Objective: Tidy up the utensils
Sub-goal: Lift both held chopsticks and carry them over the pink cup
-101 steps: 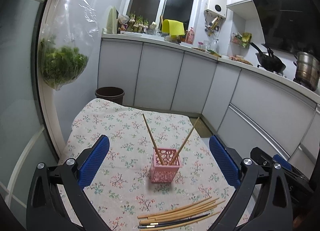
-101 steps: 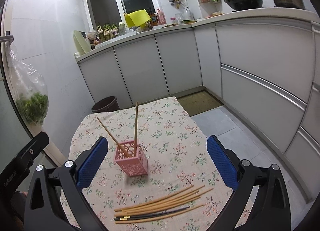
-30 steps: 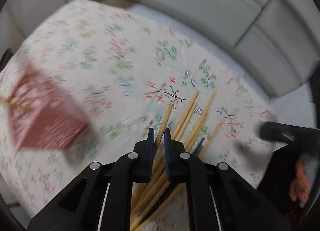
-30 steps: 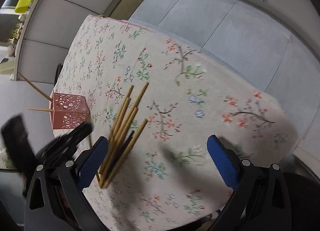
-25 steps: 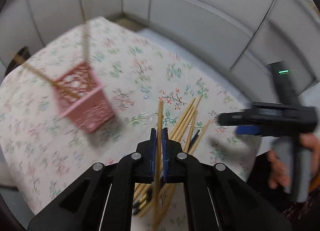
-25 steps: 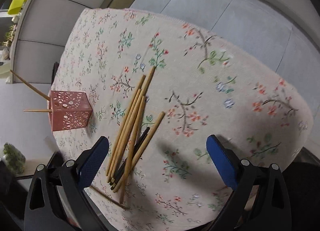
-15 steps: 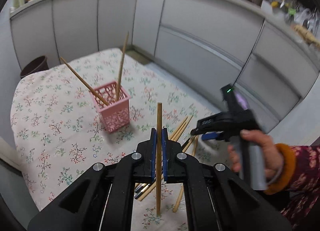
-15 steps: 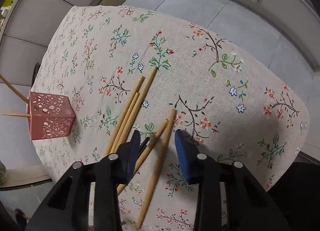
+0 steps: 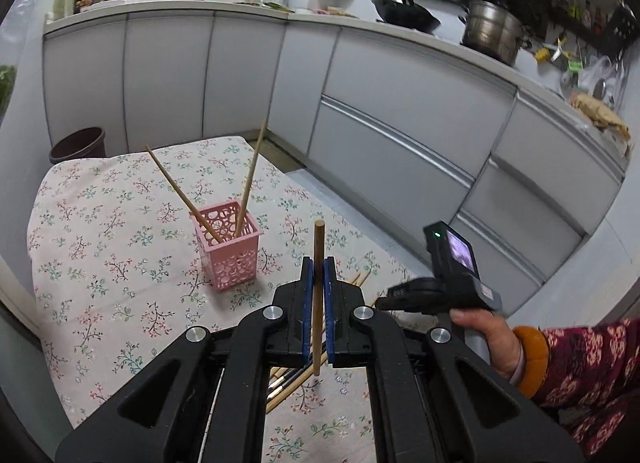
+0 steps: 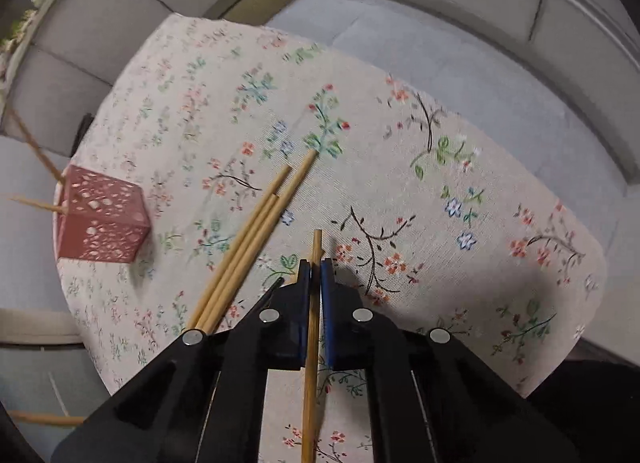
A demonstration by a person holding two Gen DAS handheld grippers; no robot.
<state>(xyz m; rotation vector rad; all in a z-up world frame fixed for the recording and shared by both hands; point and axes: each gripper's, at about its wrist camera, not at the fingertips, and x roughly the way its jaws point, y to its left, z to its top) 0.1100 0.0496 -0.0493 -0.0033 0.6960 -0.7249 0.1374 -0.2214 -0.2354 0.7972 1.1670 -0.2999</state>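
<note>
My left gripper [image 9: 318, 263] is shut on a bamboo chopstick [image 9: 319, 239], held upright above the table, right of and nearer than the pink lattice holder [image 9: 228, 250]. The holder has two chopsticks [image 9: 250, 179] leaning in it. My right gripper [image 10: 315, 265] is shut on another bamboo chopstick [image 10: 316, 247] low over the cloth. The remaining pile of chopsticks [image 10: 256, 231] lies just left of it. The holder also shows at the left of the right wrist view [image 10: 100, 219].
The table wears a floral cloth [image 9: 100, 223]; its edge drops to a grey floor [image 10: 460, 63] on the right. Grey cabinets [image 9: 400, 123] run behind. A brown bin [image 9: 78, 143] stands past the far corner. The right hand and its gripper body [image 9: 452, 283] are beside my left gripper.
My left gripper closed on a chopstick from the pile and lifted it upright. My right gripper came down over the pile and closed on another chopstick.
</note>
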